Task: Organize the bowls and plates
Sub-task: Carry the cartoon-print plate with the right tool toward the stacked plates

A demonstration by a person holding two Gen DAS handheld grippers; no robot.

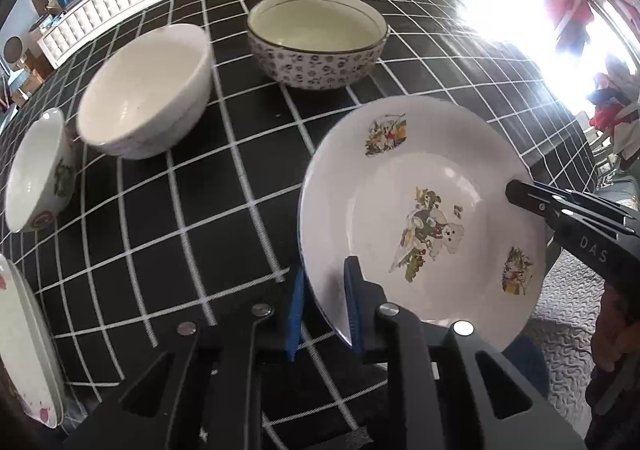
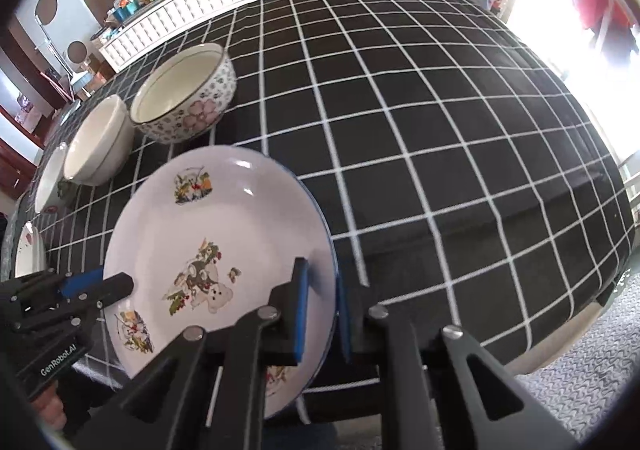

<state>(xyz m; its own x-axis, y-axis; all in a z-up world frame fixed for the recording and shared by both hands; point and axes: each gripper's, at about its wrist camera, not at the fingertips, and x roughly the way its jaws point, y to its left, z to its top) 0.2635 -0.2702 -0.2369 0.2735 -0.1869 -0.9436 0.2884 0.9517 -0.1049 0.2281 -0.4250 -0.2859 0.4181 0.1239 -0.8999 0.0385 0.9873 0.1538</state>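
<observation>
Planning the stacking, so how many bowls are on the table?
3: a patterned bowl farthest back, a plain white bowl to its left, and a flower-print bowl at the left edge. More may sit out of view.

Plate [image 1: 460, 178] glossy white ceramic, printed decals. Patterned bowl [image 1: 316, 46] glazed, smooth. Plain bowl [image 1: 144, 90] glossy white. Tabletop [image 2: 440, 130] covered in matt black checked cloth. Jaws matt black plastic, blue pads [image 2: 301, 310].

A: What grips the white ceramic plate with cartoon prints [image 2: 224, 234]?
B: The right gripper [image 2: 322, 310], blue pads either side of its right rim; the left gripper [image 2: 114, 286] pinches the opposite rim.
A: Behind it?
B: A floral-patterned bowl [image 2: 184, 98], then a plain white bowl [image 2: 98, 140], on the black grid tablecloth [image 2: 440, 138].
</observation>
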